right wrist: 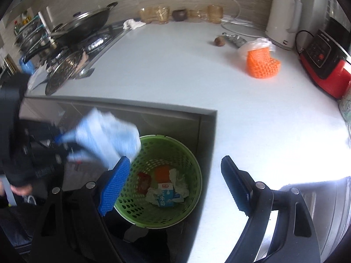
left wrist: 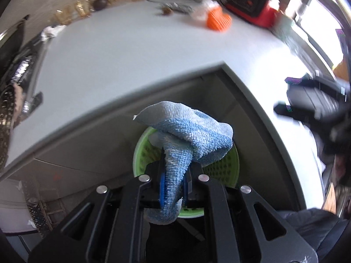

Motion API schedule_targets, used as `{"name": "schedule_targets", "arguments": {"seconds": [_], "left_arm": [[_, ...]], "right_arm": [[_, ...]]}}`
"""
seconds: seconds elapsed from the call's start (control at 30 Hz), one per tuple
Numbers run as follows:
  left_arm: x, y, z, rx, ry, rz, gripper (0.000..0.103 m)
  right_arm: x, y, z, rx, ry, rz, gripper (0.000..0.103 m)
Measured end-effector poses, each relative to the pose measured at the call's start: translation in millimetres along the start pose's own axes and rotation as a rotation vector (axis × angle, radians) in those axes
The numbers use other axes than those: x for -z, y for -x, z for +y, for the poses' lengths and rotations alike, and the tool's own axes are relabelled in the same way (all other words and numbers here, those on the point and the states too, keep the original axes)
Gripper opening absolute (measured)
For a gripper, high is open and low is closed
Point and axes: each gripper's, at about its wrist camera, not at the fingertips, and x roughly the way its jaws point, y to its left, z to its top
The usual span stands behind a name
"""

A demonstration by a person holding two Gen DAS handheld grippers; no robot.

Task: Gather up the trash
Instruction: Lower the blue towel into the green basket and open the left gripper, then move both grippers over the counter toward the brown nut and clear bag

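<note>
A white kettle (right wrist: 283,24), red cooker (right wrist: 326,63) and, seemingly, a wok (right wrist: 87,25) line the counter (right wrist: 175,70).

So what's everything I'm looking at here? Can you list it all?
cloth: one, blue, clamped in left gripper above basket
basket: one, green, on the floor below counter edge
basket trash: several pieces, mixed colours, inside basket
counter: one, white
mesh piece: one, orange, on counter
plastic bag: one, clear, behind mesh piece
kettle: one, white, back right
cooker: one, red and black, far right
wok: one, dark, on stove
glass cups: several, amber, by the wall
left gripper: shut on cloth
right gripper: open, empty
</note>
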Motion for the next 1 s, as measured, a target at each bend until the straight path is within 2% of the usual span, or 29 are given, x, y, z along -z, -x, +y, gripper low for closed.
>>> {"name": "schedule_targets", "arguments": {"seconds": [0.07, 0.1, 0.17, 0.27, 0.53, 0.87, 1.0], "left_arm": [[4, -11, -10, 0.018, -0.028, 0.058, 0.034], [6, -16, -15, 0.010, -0.033, 0.081, 0.061], [9, -19, -20, -0.019, -0.037, 0.082, 0.082], [9, -17, -23, -0.004, -0.026, 0.086, 0.083], [-2, -10, -18, -0.029, 0.000, 0.055, 0.086], [-27, -3, -18, -0.045, -0.003, 0.010, 0.086], [-47, 6, -10, -0.040, 0.007, -0.039, 0.088]], "right_arm": [[1, 2, -1, -0.003, -0.006, -0.005, 0.085], [1, 2, -2, -0.003, -0.006, -0.008, 0.085], [1, 2, -3, -0.003, -0.007, -0.011, 0.085], [2, 3, -4, -0.010, -0.011, -0.016, 0.085], [1, 4, -5, -0.015, -0.020, -0.023, 0.085], [-9, 8, -12, 0.000, -0.043, -0.056, 0.085], [-21, 12, -19, 0.020, -0.066, -0.087, 0.085]]}}
